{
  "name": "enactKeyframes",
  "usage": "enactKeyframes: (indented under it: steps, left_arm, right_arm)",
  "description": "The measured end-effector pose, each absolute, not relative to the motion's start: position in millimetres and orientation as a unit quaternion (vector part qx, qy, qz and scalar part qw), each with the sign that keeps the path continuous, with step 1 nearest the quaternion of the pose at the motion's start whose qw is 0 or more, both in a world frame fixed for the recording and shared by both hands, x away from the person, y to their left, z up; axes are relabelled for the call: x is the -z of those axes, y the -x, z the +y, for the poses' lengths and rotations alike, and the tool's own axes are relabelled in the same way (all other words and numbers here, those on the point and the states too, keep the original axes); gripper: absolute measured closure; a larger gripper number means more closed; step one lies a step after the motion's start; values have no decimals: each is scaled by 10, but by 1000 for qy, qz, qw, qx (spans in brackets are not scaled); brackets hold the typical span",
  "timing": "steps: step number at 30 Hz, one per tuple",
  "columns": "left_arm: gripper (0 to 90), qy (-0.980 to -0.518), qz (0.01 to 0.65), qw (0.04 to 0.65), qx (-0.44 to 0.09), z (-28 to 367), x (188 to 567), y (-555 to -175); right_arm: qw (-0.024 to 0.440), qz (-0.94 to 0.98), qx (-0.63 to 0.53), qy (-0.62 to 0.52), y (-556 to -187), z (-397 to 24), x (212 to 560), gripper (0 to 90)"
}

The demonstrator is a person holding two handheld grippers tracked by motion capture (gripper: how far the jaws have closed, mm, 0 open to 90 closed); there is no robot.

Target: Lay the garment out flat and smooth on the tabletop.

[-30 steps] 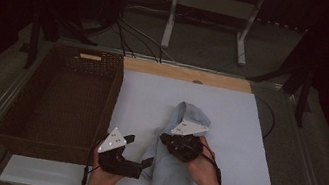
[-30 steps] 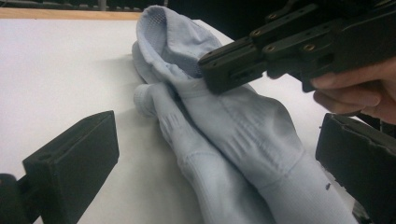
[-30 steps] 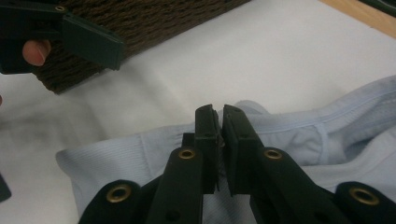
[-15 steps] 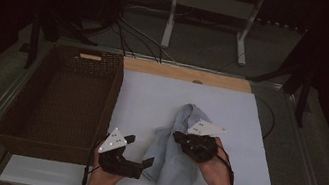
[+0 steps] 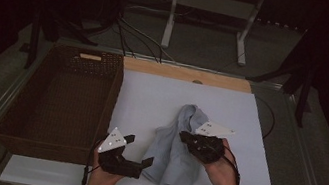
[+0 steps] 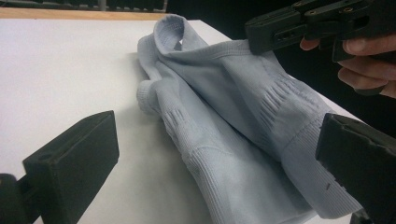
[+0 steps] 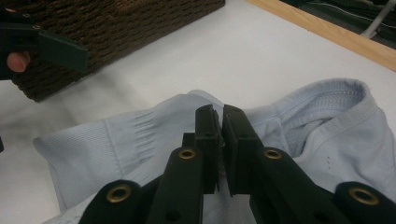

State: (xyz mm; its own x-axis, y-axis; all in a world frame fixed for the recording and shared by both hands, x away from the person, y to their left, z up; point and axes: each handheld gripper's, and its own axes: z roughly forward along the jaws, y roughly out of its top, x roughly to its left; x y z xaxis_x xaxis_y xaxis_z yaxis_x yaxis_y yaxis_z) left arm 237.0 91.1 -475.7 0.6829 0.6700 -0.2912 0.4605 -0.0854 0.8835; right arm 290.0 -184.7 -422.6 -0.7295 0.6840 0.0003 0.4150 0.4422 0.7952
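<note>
A: Pale-blue sock (image 5: 177, 155) on table (image 5: 151, 100), long axis running away from person. R gripper (image 7: 219, 140)?
B: Jaws clamped on sock's mid fold. L gripper (image 6: 219, 154) jaws apart, sock end between, nearer.

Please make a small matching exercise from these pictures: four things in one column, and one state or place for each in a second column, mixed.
1. left gripper
2. right gripper
3. socks
4. wicker basket

a. empty, left side of the table
b. jaws open
c. pale blue, on the white board
d. jaws shut on fabric

Pairs: 1-b, 2-d, 3-c, 4-a
</note>
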Motion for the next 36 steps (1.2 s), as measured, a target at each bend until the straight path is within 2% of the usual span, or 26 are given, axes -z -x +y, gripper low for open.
enactKeyframes:
  steps: [19,36]
  left_arm:
    - [6,-729,388,555,-95,916,4758,-2372]
    - [6,-731,388,554,-95,911,4760,-2370]
  right_arm:
    - [172,820,-418,-351,-2900,-2094,4188,849]
    - [184,796,-424,-392,-2867,-2481,4206,849]
